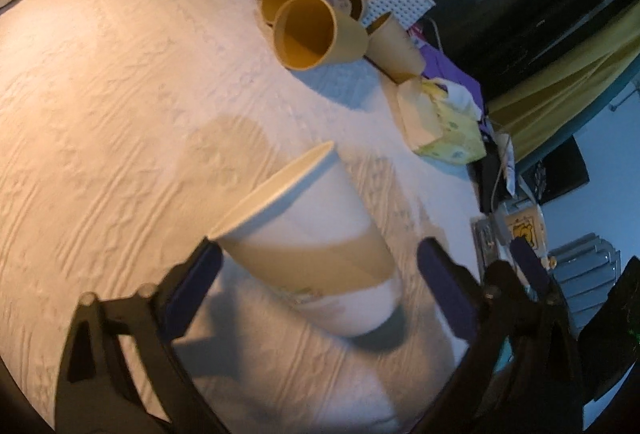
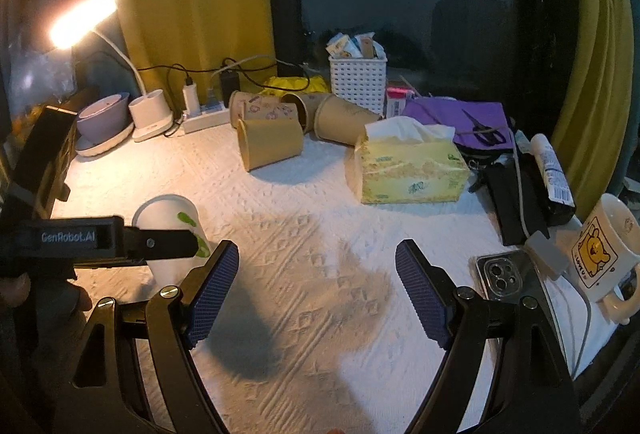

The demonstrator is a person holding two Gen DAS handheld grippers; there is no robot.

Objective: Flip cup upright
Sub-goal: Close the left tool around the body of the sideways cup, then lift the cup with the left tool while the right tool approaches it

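Cup (image 1: 316, 234) stands mouth-up on the white cloth (image 1: 100, 114) between the spread, released fingers of the left gripper (image 1: 320, 282), apparently so it can rest freely, while the right gripper (image 2: 318, 290) hovers nearby, likewise spread and holding nothing.

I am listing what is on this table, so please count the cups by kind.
White paper cup: 1
Tan cups: 4
Bear mug: 1
Total: 6
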